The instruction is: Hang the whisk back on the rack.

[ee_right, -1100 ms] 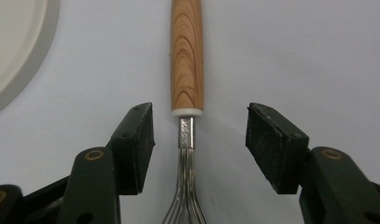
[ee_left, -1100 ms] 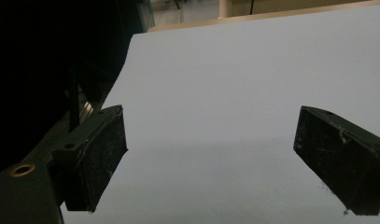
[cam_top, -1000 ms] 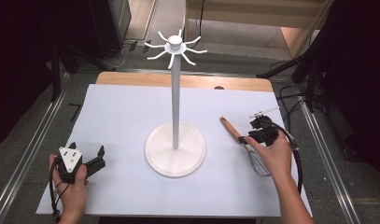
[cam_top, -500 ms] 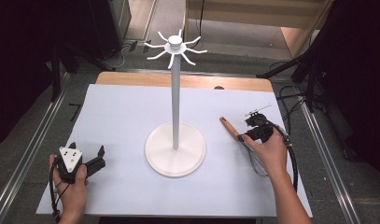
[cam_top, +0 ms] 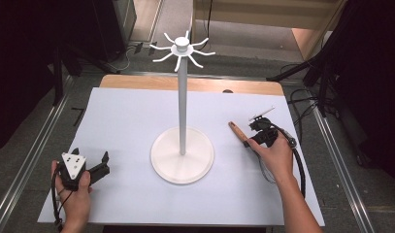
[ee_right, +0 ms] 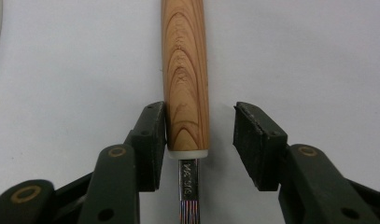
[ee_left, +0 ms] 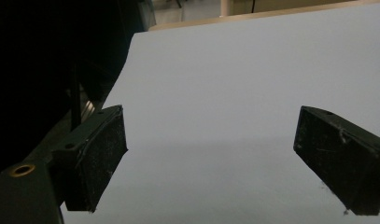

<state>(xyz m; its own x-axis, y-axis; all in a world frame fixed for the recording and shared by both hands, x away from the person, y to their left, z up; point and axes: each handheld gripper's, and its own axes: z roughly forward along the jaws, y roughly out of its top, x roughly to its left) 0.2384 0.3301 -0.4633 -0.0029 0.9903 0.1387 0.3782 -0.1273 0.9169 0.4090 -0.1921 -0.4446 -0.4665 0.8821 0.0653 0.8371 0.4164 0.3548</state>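
A utensil with a wooden handle (cam_top: 238, 132) lies flat on the white sheet, right of the white hook stand (cam_top: 182, 104). My right gripper (cam_top: 254, 140) is lowered over the handle's near end. In the right gripper view the wooden handle (ee_right: 185, 74) and its metal shaft (ee_right: 187, 191) run between the jaws of my right gripper (ee_right: 199, 135). The jaws have just been closing: the left pad (ee_right: 152, 135) touches the wood, while a gap remains at the right pad. My left gripper (cam_top: 95, 165) rests at the front left, and the left gripper (ee_left: 211, 154) is open over bare sheet.
The stand's round base (cam_top: 161, 160) sits mid-table, and its hook arms (cam_top: 183, 48) spread at the top of the pole. The white sheet (cam_top: 127, 116) covers the table, with a wooden strip (cam_top: 137, 81) at the far edge. Metal rails (cam_top: 35, 155) run along both sides.
My right hand has moved a little left and down onto the handle's end, and its jaws have narrowed around it. The left hand has not moved.
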